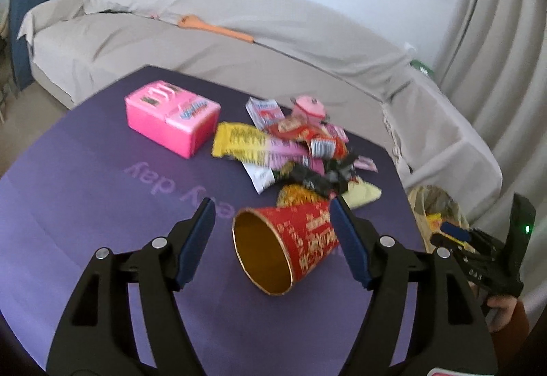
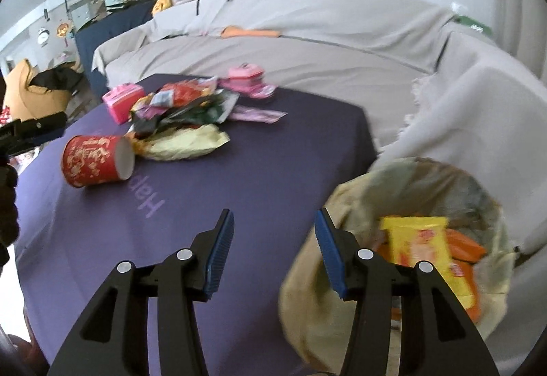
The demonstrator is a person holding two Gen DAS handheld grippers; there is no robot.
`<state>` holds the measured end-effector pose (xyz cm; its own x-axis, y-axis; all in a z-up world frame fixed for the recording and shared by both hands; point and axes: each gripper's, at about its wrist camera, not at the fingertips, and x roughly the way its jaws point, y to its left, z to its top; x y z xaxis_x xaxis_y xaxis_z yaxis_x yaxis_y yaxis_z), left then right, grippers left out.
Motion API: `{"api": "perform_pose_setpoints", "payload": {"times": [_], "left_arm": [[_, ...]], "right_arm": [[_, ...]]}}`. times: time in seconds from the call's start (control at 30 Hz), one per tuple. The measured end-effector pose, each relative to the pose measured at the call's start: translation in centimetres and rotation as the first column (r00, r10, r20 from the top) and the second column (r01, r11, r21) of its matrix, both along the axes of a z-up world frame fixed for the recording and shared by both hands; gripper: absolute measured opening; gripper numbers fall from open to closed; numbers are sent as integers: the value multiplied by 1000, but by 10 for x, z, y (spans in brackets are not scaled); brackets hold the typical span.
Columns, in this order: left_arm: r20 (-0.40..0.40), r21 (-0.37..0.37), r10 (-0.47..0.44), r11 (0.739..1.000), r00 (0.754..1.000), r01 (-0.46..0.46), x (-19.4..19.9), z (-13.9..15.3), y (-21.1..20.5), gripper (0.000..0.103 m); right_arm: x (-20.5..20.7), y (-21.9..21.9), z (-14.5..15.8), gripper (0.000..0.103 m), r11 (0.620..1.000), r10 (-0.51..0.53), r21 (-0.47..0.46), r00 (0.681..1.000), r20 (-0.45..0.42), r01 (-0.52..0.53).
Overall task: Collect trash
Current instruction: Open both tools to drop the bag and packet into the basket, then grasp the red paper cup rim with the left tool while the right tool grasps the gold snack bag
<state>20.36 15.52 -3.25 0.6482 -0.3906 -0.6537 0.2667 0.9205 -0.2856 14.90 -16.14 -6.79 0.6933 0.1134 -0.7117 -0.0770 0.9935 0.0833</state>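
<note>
A red paper cup (image 1: 290,239) with gold print lies on its side on the purple table (image 1: 85,188), its mouth facing me. My left gripper (image 1: 270,201) is open and straddles it; the right pad sits at the cup's base, the left pad stands apart from the rim. Behind it lies a pile of snack wrappers (image 1: 294,150). The right gripper (image 2: 273,211) is open and empty above the table's near corner, beside a pale trash bag (image 2: 427,177) that holds a yellow packet (image 2: 420,239). The cup (image 2: 95,160) also shows at the left of the right wrist view.
A pink box (image 1: 171,116) and a small pink pot (image 1: 307,104) stand at the back of the table. A cream wrapper (image 2: 184,143) lies next to the cup. A sofa under a grey cover (image 1: 205,34) wraps around the table's far and right sides.
</note>
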Motion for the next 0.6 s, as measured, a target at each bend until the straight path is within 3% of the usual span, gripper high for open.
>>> {"api": "perform_pose_setpoints", "payload": {"times": [0.23,0.43,0.6], "left_arm": [[-90,44,-17,999,996,22,2,-17,-16,66],[-138,-47,-45,998,989,39,-2,-26,-17,65],[-195,-162,-66,986,979,35,4,-34,-14,51]], "right_arm": [[13,13,-8,47,1000,19,-16,1000,-12,-19],[33,16,-7,47,998,-10,-55,1000,-15,9],[48,22,-5,47,999,-17,-52,999,-32,15]]}}
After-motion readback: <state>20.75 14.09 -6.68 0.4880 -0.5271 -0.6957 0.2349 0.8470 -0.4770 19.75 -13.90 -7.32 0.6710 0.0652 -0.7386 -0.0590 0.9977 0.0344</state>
